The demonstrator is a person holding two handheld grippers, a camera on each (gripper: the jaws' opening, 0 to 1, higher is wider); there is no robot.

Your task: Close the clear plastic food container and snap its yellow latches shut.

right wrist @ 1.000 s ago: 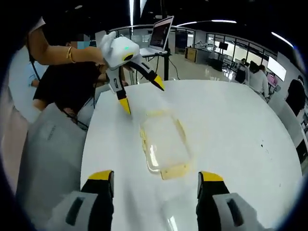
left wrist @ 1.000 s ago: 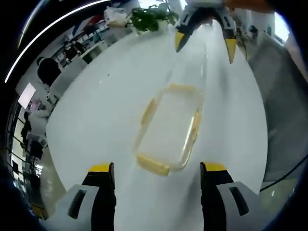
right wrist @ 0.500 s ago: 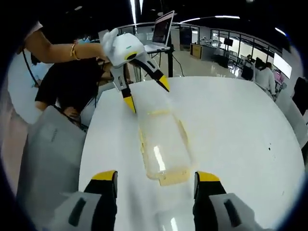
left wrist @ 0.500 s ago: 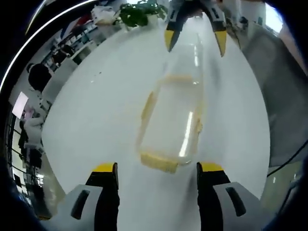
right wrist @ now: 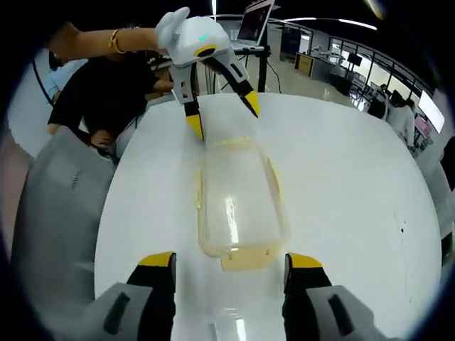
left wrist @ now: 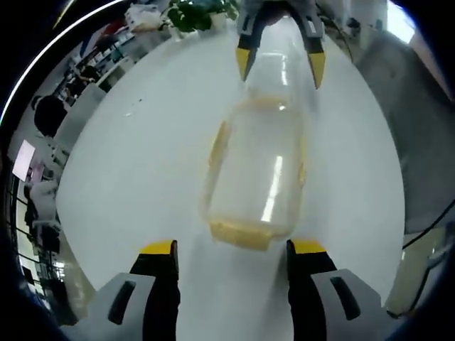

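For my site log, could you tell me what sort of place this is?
Probably an open-plan office or lab: a large white table, an open laptop on a stand, long ceiling lights, and people at desks behind.

the container (left wrist: 259,174) on the white table (left wrist: 142,163) is clear plastic with pale yellow latches (left wrist: 240,233) along its edges. both grippers, the left gripper (left wrist: 229,250) and the right gripper (right wrist: 226,264), have black jaws with yellow tips and grey-white bodies. beyond the table's far edge sits a green plant (left wrist: 199,11).
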